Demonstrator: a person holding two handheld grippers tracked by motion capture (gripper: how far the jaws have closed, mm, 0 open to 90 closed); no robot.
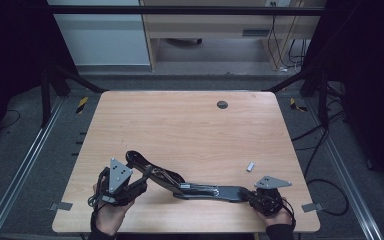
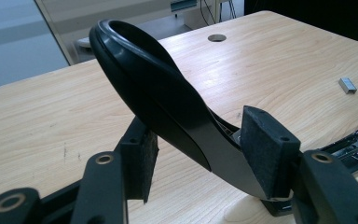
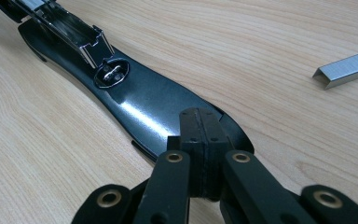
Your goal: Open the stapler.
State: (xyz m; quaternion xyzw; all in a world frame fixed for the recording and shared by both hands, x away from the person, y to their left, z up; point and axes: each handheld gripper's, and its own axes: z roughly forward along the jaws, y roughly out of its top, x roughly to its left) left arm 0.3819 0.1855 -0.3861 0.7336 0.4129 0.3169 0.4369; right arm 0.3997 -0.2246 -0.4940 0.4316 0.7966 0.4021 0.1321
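While the stapler (image 1: 200, 189) lies swung open along the near edge of the table (image 1: 190, 125), the right gripper (image 1: 260, 196) rests with its jaws closed together on the base's tip, pinning it. The left gripper (image 1: 136, 186) has just been spreading its jaws around the raised lid (image 2: 168, 102), pads loose. I'd keep the base pinned. Its long axis runs left-right, lid rising left. The strip of staples (image 1: 250, 166) lies beyond.

Glossy black stapler (image 1: 180, 182), silver staple strip (image 1: 250, 166), pale wood-grain table (image 1: 190, 130), black tongs (image 3: 200, 140)
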